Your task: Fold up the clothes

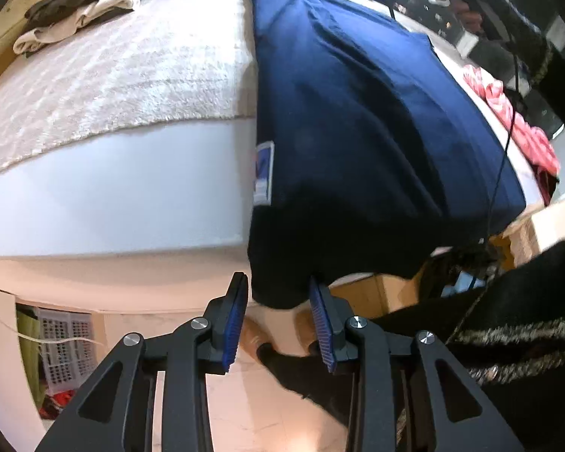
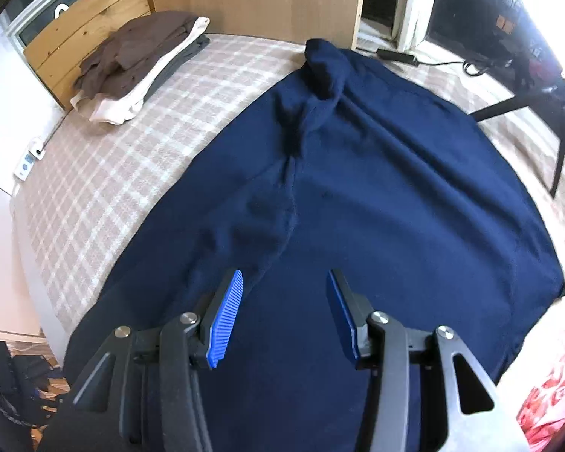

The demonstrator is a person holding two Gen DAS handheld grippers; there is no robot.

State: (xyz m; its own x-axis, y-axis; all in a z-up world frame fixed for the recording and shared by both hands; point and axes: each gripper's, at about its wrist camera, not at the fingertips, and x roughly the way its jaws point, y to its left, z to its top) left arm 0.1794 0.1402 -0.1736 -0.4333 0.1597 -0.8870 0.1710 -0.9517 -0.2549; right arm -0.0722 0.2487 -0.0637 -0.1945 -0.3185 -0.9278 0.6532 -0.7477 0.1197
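The fingers (image 1: 241, 324) of the left gripper (image 1: 280, 320) stand apart, with the hanging lower corner of the navy garment (image 1: 358, 132) dipping into the gap between their blue pads; nothing is pinched, and the cloth is just at the tips rather than deep between them. The right gripper (image 2: 284, 312) is likewise spread wide and holds nothing, hovering low over the middle of the same garment (image 2: 376, 207).

The navy garment lies spread across the bed (image 2: 105, 158), on its checked cover. Its long axis runs from the near edge of the bed, where part of it drapes over the side, away to a bunched, rolled end at the far side. A raised crease follows that same line up the middle, straight ahead of the right gripper.

So the cloth lies forward and above the left gripper, which sits below the mattress edge, and directly beneath and ahead of the right. The left is the nearer to an edge it could take; the right has only flat cloth under it and, I judge, would have to travel sideways to reach a border.

A folded stack of brown and cream clothes (image 2: 139, 64) sits well apart at the far left corner of the bed. Pink fabric (image 1: 508, 113) lies beyond the garment's right edge.
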